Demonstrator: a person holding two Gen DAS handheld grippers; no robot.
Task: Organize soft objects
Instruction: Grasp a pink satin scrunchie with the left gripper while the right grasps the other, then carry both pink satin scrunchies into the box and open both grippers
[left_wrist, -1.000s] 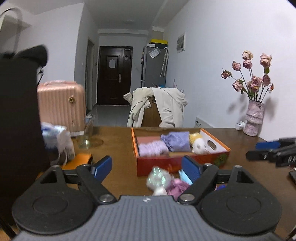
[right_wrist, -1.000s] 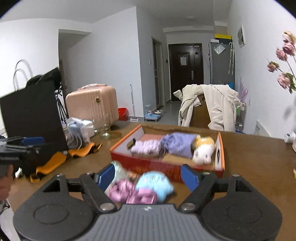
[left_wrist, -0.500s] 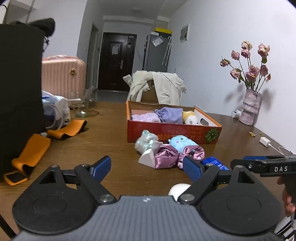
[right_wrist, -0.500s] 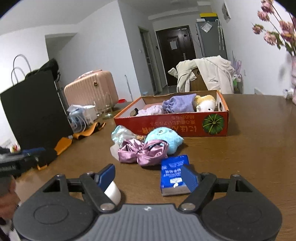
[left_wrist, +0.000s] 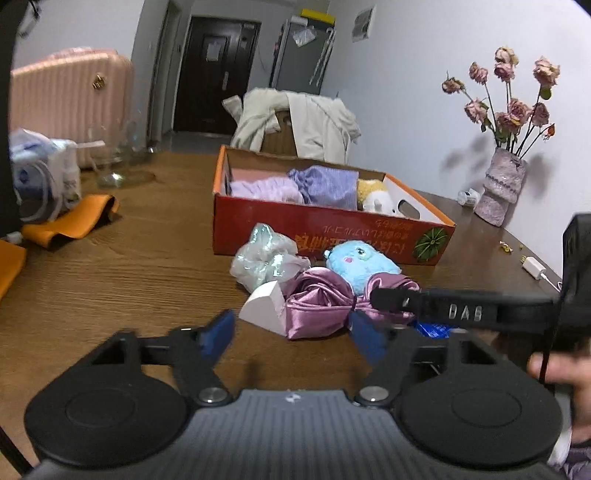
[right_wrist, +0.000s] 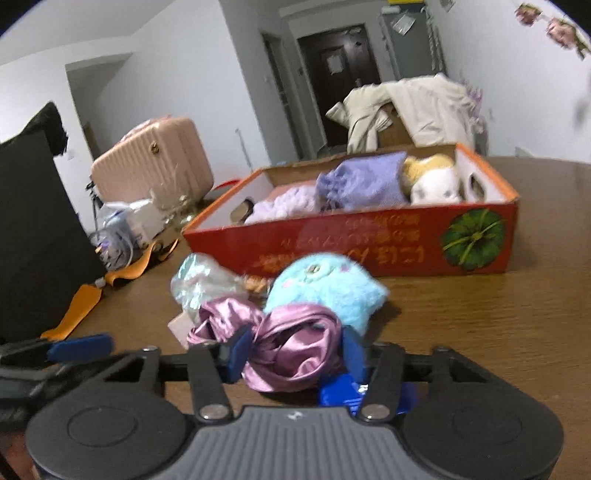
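Tabletop: satin bow (right_wrist: 291, 347) between right hand-held gripper (right_wrist: 293, 354) fingers

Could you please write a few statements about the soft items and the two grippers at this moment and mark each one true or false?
1. The right gripper has its jaws around the purple satin bow. True.
2. The blue plush toy lies inside the red box. False: it lies on the table in front of it.
3. The left gripper holds the bow. False: its jaws are open and empty.
4. A lavender pouch lies in the box. True.
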